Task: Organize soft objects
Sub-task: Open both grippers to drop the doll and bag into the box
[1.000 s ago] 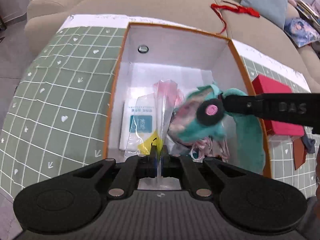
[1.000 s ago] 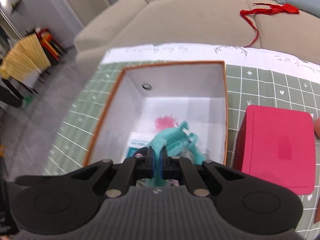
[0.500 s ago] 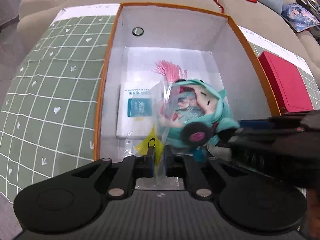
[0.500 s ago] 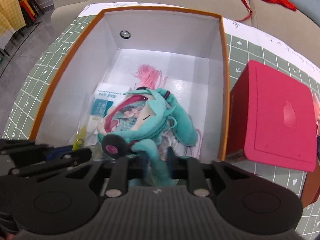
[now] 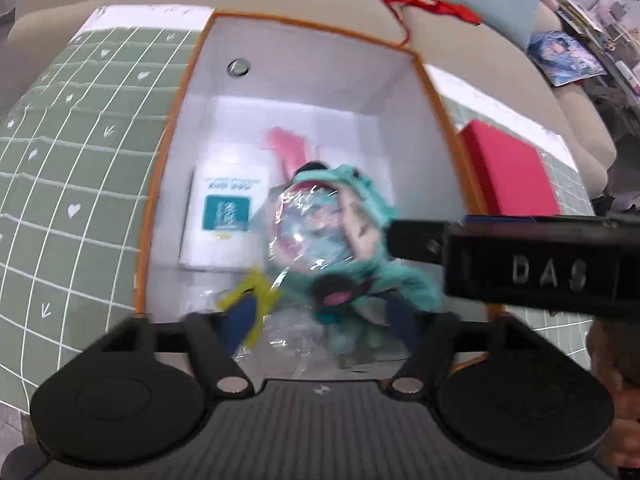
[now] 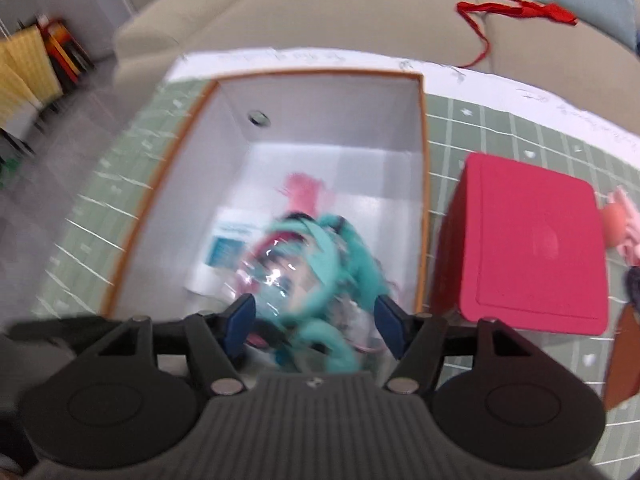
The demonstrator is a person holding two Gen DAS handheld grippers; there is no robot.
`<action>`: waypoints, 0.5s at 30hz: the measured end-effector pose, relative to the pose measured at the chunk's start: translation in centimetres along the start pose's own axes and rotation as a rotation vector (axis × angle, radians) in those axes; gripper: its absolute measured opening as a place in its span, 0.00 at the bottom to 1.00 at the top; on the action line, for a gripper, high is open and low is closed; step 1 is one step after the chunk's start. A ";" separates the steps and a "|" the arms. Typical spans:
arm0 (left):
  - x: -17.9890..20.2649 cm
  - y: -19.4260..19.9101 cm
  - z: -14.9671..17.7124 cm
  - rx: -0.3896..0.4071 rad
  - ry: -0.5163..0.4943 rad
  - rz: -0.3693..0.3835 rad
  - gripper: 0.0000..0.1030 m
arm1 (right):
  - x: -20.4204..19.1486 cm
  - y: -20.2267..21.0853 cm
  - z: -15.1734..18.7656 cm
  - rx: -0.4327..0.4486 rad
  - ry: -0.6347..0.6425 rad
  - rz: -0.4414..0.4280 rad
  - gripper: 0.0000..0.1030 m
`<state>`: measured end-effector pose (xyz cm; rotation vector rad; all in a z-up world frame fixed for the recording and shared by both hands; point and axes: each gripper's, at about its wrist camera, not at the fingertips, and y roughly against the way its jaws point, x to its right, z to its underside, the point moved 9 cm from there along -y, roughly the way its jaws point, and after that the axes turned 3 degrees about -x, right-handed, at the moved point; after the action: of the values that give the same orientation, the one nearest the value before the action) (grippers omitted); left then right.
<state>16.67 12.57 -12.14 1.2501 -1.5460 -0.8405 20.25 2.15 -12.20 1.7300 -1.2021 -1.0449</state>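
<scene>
A teal-haired plush doll (image 5: pixel 352 236) in a clear plastic bag lies inside the orange-rimmed white box (image 5: pixel 304 68); it also shows in the right wrist view (image 6: pixel 316 264). My left gripper (image 5: pixel 322 320) is open above the box's near end, its blue pads either side of the bag and a yellow tag (image 5: pixel 256 292). My right gripper (image 6: pixel 314 322) is open too, jaws spread around the doll without gripping it. The right gripper's black body (image 5: pixel 540 260) crosses the left wrist view. The box (image 6: pixel 332 128) stands on the green grid mat (image 6: pixel 520 136).
A white packet with a teal label (image 5: pixel 226 216) and a pink tassel (image 5: pixel 286 146) lie in the box. A red box (image 6: pixel 528 244) stands just right of it. A beige sofa (image 6: pixel 360 12) with a red ribbon (image 6: pixel 516 10) is behind.
Both grippers have opened and let go: the left released the plastic bag, the right released the doll, which now rests in the box. Both views have drawn back slightly.
</scene>
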 end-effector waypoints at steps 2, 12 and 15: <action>0.5 0.8 -0.4 0.040 -0.044 -0.059 0.88 | -0.1 0.9 -0.5 0.014 -0.019 -0.041 0.64; 0.2 2.0 -0.2 0.012 -0.017 -0.154 0.89 | -0.9 3.7 -1.5 0.053 -0.001 -0.086 0.64; 0.2 2.2 -0.1 0.022 -0.016 -0.178 0.89 | -1.2 3.8 -1.4 0.047 0.010 -0.089 0.64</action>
<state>16.07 12.95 -10.03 1.4154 -1.4750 -0.9508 20.06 2.50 -8.00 1.8377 -1.1613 -1.0662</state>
